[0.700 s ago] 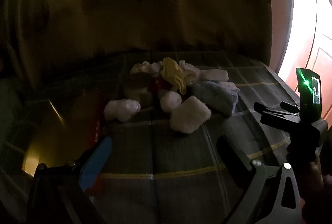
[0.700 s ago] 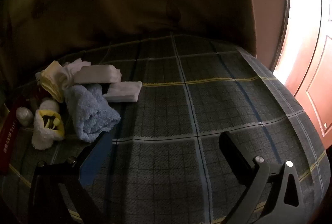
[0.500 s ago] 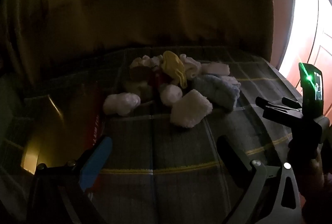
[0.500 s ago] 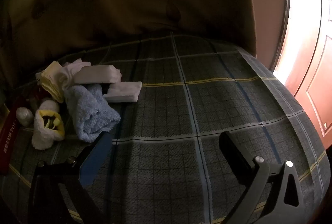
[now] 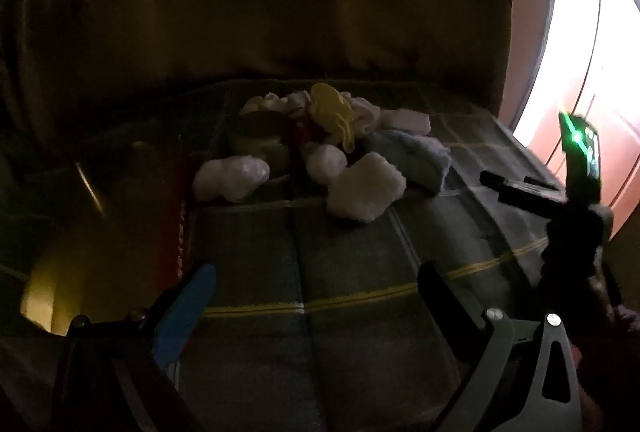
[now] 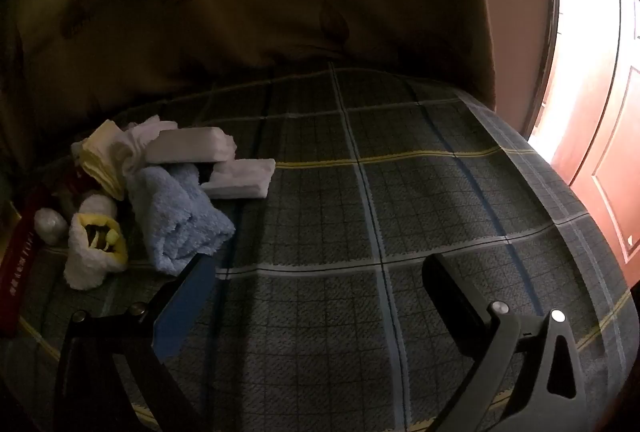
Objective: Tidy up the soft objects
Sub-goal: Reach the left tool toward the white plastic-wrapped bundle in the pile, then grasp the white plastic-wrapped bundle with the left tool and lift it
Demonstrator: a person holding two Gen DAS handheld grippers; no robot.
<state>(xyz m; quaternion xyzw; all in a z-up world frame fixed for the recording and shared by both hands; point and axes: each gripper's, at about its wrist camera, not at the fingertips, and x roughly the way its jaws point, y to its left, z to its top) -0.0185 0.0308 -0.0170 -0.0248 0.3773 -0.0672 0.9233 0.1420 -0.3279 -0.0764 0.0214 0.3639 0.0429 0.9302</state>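
Left wrist view: the left gripper (image 5: 316,280) is spread as wide as it goes, with nothing between its blue pad and its dark finger, hovering over the plaid bed cover (image 5: 352,264). Ahead of it lies the pile of soft things: a fluffy white cloth (image 5: 364,188) nearest, a white rolled bundle (image 5: 230,174) ahead and to the left, a small white ball (image 5: 325,160) behind the fluffy cloth, a light blue towel (image 5: 412,156) ahead to the right, and a yellow cloth (image 5: 332,110) on top at the far side. A red box (image 5: 176,216) lies flat to the left of the gripper. Off to the right, the other handheld device shows a green light.

In the right wrist view, the right gripper (image 6: 320,268) is likewise fully apart and empty above bare plaid cover. The pile sits to its left: the blue towel (image 6: 176,216) just beside the blue pad's tip, a white cloth with yellow inside (image 6: 94,252) further left, two folded white cloths (image 6: 240,180) beyond the towel. A door (image 6: 600,136) stands far right.
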